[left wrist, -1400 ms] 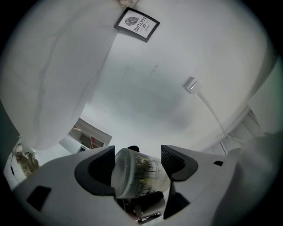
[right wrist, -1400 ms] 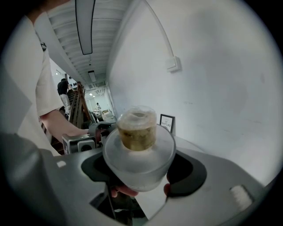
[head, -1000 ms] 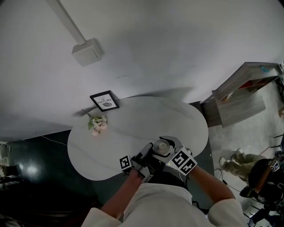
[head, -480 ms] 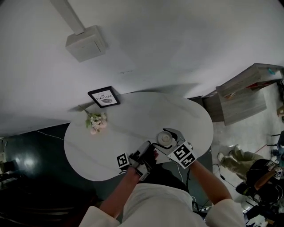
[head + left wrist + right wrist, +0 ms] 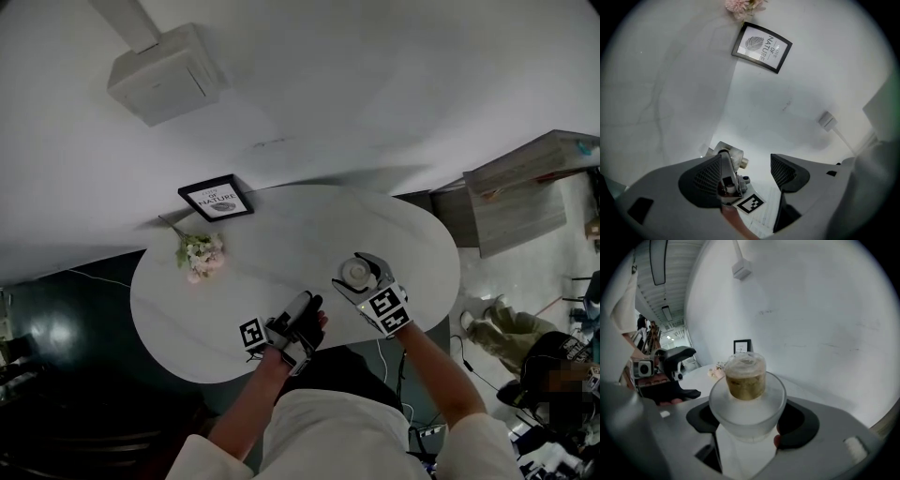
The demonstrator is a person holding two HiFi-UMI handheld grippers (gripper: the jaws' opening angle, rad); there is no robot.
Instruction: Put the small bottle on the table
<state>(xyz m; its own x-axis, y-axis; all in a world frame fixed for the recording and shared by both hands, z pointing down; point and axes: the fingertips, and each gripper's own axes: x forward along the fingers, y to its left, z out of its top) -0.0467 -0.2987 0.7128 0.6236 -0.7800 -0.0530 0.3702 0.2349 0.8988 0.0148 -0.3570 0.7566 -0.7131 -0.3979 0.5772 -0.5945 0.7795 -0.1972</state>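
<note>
The small bottle (image 5: 746, 392) is frosted white with a gold-brown cap, and my right gripper (image 5: 751, 427) is shut on its body. In the head view this bottle (image 5: 354, 272) hangs over the right half of the white oval table (image 5: 281, 234), held by the right gripper (image 5: 361, 278). My left gripper (image 5: 307, 307) hovers at the table's near edge, a little left of the bottle. In the left gripper view, the left gripper (image 5: 747, 168) is open with nothing between its jaws. The right gripper view shows that same left gripper (image 5: 670, 366) at the left.
A black-framed picture (image 5: 216, 199) leans against the wall at the table's back left, and a small bunch of pink flowers (image 5: 200, 253) lies in front of it. A wooden cabinet (image 5: 525, 187) stands at the right. A white box (image 5: 164, 73) is mounted on the wall.
The two grippers, close together around the bottle a second ago, have drawn apart. The right one has carried the bottle farther over the table; the left stays near the edge.
</note>
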